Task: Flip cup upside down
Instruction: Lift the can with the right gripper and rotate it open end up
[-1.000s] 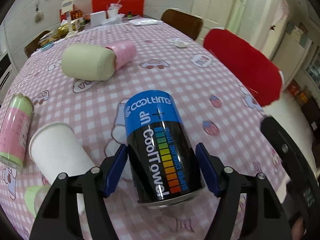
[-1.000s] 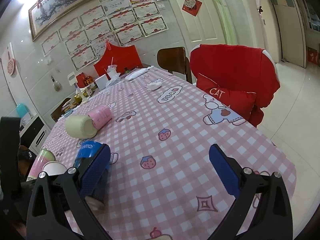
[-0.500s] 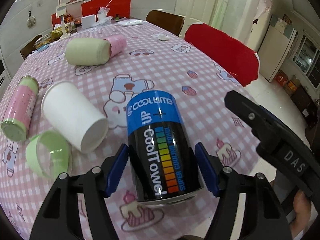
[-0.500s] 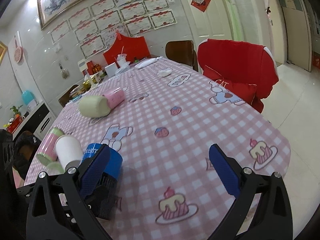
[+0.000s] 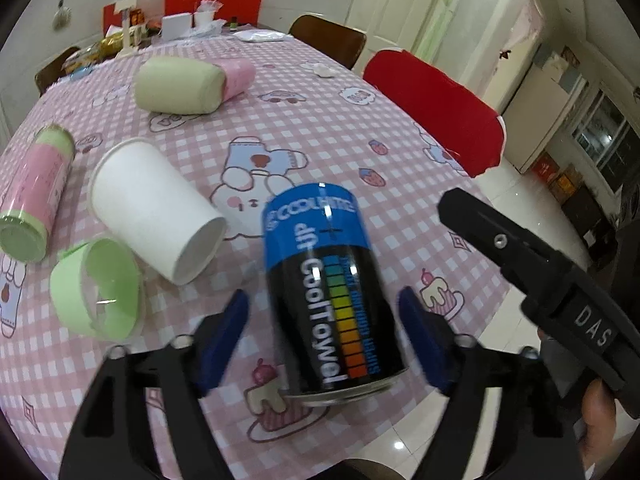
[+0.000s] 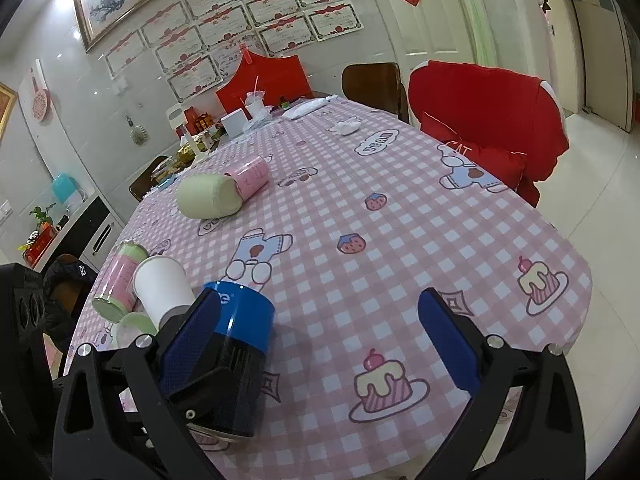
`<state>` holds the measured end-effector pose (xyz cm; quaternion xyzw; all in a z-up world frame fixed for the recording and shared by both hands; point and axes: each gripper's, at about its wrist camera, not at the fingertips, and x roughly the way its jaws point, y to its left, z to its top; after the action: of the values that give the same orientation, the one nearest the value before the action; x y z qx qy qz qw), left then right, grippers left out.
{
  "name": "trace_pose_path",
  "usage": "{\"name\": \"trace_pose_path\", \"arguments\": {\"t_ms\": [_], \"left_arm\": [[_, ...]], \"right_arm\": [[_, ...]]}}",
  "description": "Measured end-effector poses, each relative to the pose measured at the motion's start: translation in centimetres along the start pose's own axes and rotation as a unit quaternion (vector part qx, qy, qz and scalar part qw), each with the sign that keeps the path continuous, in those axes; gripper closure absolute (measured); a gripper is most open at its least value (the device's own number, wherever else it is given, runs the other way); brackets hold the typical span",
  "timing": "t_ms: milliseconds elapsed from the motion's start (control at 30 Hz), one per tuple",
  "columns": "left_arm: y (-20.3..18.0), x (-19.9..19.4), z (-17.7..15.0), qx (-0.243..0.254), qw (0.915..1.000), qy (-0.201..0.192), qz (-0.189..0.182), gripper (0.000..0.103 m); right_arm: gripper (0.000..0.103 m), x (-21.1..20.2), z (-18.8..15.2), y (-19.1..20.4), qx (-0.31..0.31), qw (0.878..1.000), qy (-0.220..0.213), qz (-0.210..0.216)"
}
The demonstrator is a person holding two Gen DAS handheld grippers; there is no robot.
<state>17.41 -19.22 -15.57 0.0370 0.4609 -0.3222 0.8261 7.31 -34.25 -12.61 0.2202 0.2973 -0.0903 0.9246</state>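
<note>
The blue-and-black can (image 5: 328, 292) stands near the table's front edge with its printed lettering upside down, blue band on top and metal rim on the pink checked tablecloth (image 5: 360, 128). The left gripper (image 5: 323, 340) frames it from the front: its two blue pads sit on either side of the can with a clear gap showing between each pad and the can's wall, so the jaws are apart and not touching it. In the right wrist view the same can (image 6: 236, 356) appears at the lower left, partly covered by a blue pad, and the right gripper (image 6: 320, 344) points over the cloth to the right of the can, jaws spread wide with only tablecloth between them. Just left of the can a white paper cup (image 5: 156, 208) lies on its side, its base turned toward the camera, and left of that cup, close beside it, a pale green cup (image 5: 96, 288) also lies on its side with its mouth facing the camera. Farther left of the can a pink can with green ends (image 5: 34, 192) lies flat. Well behind the can, toward the table's far end, a pale green roll (image 5: 178, 86) lies against a pink cup (image 5: 238, 76). Right of the can, beyond the table's edge, stands a red-covered chair (image 5: 436, 108).
</note>
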Motion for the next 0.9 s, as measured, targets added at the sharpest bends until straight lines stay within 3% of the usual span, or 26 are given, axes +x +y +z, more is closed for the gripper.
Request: {"name": "trace_pose_path", "arguments": {"t_ms": [233, 500, 900], "left_arm": [[3.2, -2.8, 0.0, -0.032, 0.9988, -0.034, 0.012, 0.024], [7.8, -5.3, 0.4, -0.086, 0.9913, -0.069, 0.071, 0.024], [9.7, -5.9, 0.7, -0.089, 0.9878, -0.099, 0.081, 0.024]], "right_arm": [[0.008, 1.5, 0.3, 1.0, 0.011, 0.999, 0.043, 0.028], [0.008, 4.3, 0.4, 2.7, 0.023, 0.992, 0.105, 0.070], [0.011, 6.9, -0.2, 4.1, 0.018, 0.984, 0.153, 0.085]]}}
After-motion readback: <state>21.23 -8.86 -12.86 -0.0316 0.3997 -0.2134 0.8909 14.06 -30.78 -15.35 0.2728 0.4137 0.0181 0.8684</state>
